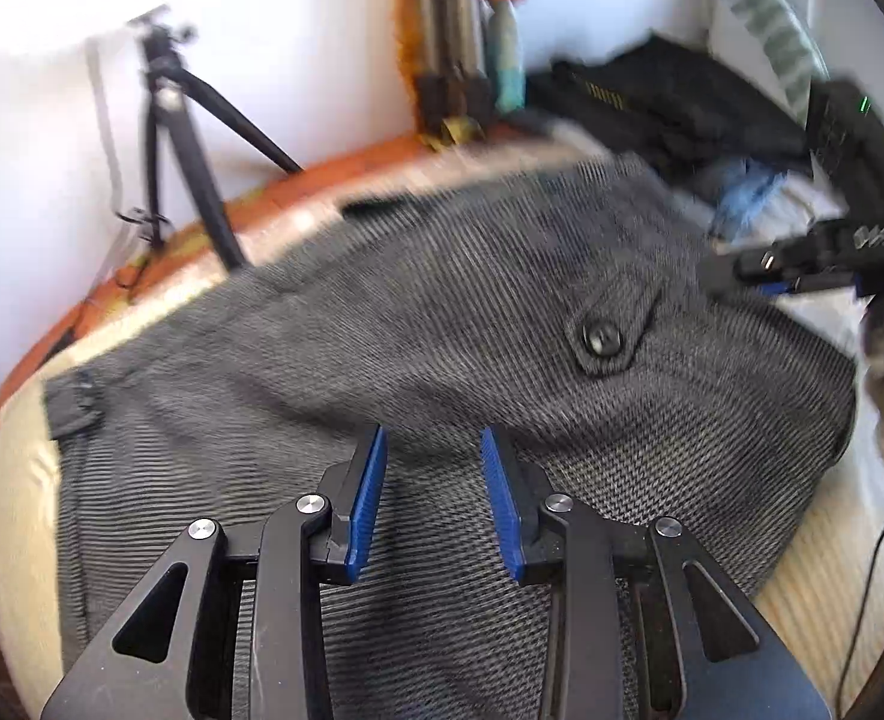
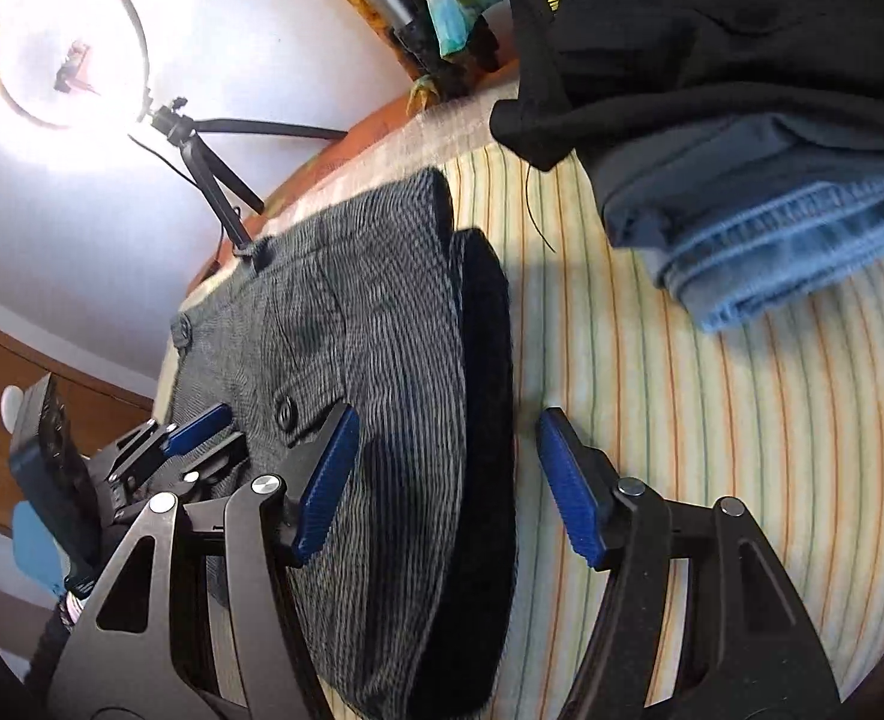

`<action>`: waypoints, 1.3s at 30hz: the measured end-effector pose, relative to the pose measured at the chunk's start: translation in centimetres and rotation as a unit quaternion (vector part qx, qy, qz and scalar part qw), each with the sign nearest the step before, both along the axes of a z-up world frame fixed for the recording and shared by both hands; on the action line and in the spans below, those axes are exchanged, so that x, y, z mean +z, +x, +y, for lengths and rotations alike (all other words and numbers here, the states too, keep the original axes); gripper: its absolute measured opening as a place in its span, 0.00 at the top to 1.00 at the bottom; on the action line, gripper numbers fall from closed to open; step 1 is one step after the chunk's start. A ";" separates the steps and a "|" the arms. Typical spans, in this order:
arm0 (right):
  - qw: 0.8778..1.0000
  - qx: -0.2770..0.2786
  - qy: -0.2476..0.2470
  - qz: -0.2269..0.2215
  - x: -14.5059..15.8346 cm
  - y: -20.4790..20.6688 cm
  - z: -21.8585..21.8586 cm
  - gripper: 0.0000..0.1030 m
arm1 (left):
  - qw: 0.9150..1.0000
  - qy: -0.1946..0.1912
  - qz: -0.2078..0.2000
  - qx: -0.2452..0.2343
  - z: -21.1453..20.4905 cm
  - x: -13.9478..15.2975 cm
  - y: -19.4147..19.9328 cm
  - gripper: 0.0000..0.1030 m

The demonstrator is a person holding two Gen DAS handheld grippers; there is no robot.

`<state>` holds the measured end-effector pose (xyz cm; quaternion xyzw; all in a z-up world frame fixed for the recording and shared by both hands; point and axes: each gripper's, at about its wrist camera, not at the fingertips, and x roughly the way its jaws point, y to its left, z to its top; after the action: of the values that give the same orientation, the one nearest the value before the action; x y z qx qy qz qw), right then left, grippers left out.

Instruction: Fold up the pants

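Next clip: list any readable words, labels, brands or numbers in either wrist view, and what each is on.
No text can be read in either view.
Gold marks on the black garment: a row of strokes, too small to read as letters.
Pale marks on the right gripper body, left wrist view: blurred, unreadable.
Grey pants: no label visible.

Both fisheye views are bending hard at the edges, w/ dark corners. The ring light is blowing out the upper left of the right wrist view, washing the wall white. In the left wrist view glare is flooding the top left corner; motion blur is smearing the pants and bed edge. Right view is looking sharper. Shadows are falling on the striped sheet beside the pants.
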<state>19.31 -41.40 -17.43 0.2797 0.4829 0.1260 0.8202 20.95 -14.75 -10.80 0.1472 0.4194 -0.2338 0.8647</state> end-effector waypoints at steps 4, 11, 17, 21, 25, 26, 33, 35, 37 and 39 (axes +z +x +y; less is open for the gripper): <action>1.000 0.007 0.005 -0.006 -0.1 0.1 0.3 0.40 | 0.999 -0.002 -0.030 0.023 0.9 0.7 0.1 0.69; 1.000 0.022 0.013 -0.007 -0.4 0.1 1.2 0.49 | 0.999 0.020 -0.009 0.033 -0.9 -2.2 2.3 0.69; 0.999 0.024 0.037 0.001 -1.0 0.4 1.9 0.75 | 0.999 0.022 -0.030 0.028 -1.2 -2.5 2.3 0.68; 0.998 0.011 0.069 -0.008 0.1 0.2 1.4 0.79 | 0.997 -0.005 -0.046 0.059 0.7 -0.5 1.8 0.68; 0.996 0.005 0.089 -0.011 1.2 0.1 1.6 0.80 | 0.994 -0.008 -0.065 0.083 3.1 1.4 -0.6 0.68; 0.995 0.002 0.097 -0.010 1.4 0.1 1.6 0.80 | 0.995 -0.009 -0.067 0.079 3.6 1.6 -1.5 0.68; 0.991 -0.012 0.134 -0.020 3.4 0.1 2.7 0.80 | 0.997 0.047 -0.051 0.041 3.1 -1.7 -4.3 0.68; 0.990 -0.011 0.138 -0.025 4.1 0.0 3.1 0.80 | 0.997 0.039 -0.041 0.045 3.1 -2.7 -3.9 0.67; 0.989 -0.011 0.141 -0.031 4.8 -0.2 3.5 0.80 | 0.997 0.040 -0.050 0.039 3.1 -3.0 -3.9 0.65; 0.988 -0.012 0.149 -0.035 5.4 -0.4 3.9 0.80 | 0.998 0.033 -0.037 0.040 3.5 -2.6 -3.6 0.65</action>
<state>18.95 -37.50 -12.05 0.3998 0.4264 0.1963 0.7873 17.32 -11.30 -13.40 0.1676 0.4007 -0.1794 0.8827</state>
